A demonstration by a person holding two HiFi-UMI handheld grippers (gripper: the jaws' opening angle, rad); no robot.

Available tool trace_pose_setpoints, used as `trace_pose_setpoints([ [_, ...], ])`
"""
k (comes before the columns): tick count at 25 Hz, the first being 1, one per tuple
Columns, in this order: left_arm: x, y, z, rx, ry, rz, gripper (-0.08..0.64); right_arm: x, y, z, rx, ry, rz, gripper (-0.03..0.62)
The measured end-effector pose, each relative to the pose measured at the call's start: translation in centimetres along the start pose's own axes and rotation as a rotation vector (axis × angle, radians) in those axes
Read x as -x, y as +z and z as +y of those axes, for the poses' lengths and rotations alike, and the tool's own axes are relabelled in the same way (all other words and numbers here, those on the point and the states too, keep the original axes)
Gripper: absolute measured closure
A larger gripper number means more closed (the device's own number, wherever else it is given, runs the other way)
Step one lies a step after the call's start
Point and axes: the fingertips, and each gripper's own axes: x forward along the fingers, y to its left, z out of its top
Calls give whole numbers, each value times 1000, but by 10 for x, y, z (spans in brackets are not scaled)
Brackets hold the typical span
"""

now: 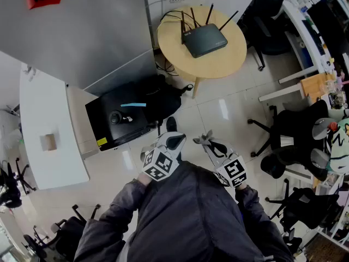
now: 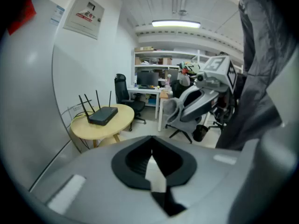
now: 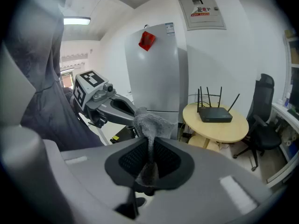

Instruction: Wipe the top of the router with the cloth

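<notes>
The black router (image 1: 204,40) with upright antennas sits on a round yellow table (image 1: 229,61) across the room, far from both grippers. It also shows as the router (image 2: 103,115) in the left gripper view and the router (image 3: 216,115) in the right gripper view. My right gripper (image 1: 207,141) is held close to my body, shut on a grey cloth (image 3: 148,124) that sticks up out of its jaws. My left gripper (image 1: 175,141) is beside it at the same height, shut and empty.
A black case (image 1: 122,119) lies on the tiled floor between me and the table. A grey cabinet (image 1: 82,26) stands to the left. A white desk (image 1: 49,135) is nearer on the left. Office chairs (image 1: 294,135) crowd the right side.
</notes>
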Motion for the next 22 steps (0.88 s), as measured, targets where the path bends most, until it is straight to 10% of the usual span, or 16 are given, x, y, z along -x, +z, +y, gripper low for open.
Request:
trace_pose_setpoints([
  [22,-67,79,221,66,126,-33,560,-160,123,-203,249,93,124,561],
])
